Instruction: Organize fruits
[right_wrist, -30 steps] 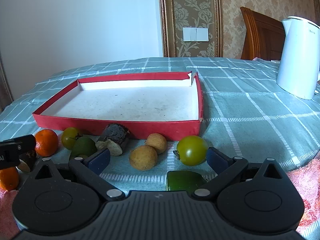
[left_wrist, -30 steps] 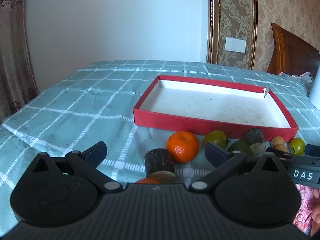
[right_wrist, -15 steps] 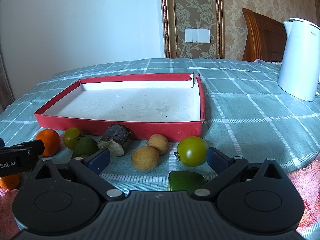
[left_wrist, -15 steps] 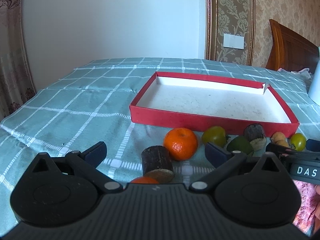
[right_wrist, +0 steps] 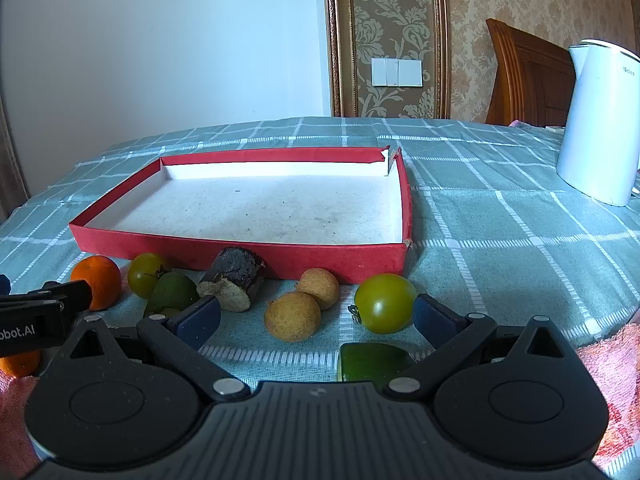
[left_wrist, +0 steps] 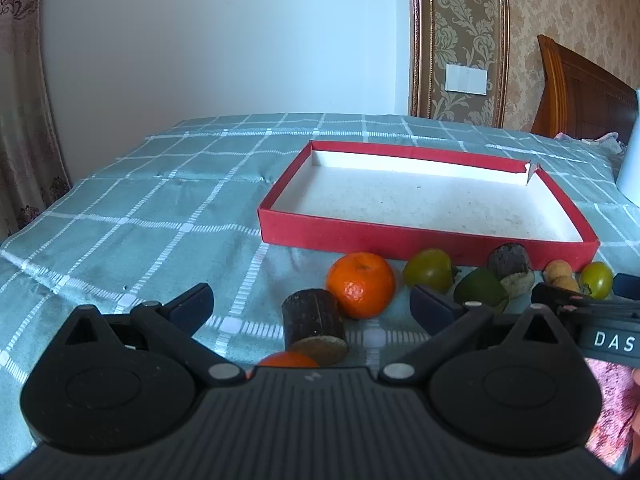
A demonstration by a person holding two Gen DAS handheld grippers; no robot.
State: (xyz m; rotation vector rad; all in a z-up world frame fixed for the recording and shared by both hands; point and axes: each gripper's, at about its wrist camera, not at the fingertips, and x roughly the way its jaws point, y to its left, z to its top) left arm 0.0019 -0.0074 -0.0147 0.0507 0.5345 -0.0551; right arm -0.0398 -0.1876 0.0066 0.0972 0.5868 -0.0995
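**Both tools held low and wide before a row of fruit**

The left tool (left_wrist: 311, 306) hovers low over the bench, level and aimed at the far wall, its fingers spread wide with nothing between the pads. In the gap lies a dark cut cylinder (left_wrist: 313, 326) on its side, and a mandarin (left_wrist: 361, 285) sits just beyond it; a second orange fruit (left_wrist: 289, 359) peeks out from under the tool's body. The right tool (right_wrist: 316, 314) is held the same way, low and level, fingers apart and empty. Between them lie two brown longans (right_wrist: 293, 316), touching, a green tomato (right_wrist: 385, 303) by the right finger, and a green cut piece (right_wrist: 374, 361) nearest the tool. To the left lie a dark stub with a pale cut end (right_wrist: 234, 278), a green lime-like fruit (right_wrist: 173, 291) and another green tomato (right_wrist: 145, 274). All the fruit lies on the checked green cloth (right_wrist: 500, 248) along the near wall of the red tray (right_wrist: 240, 250), whose white floor is bare. A white kettle (right_wrist: 600, 128) stands far right. Pink towelling (right_wrist: 612, 364) shows at the near right edge.
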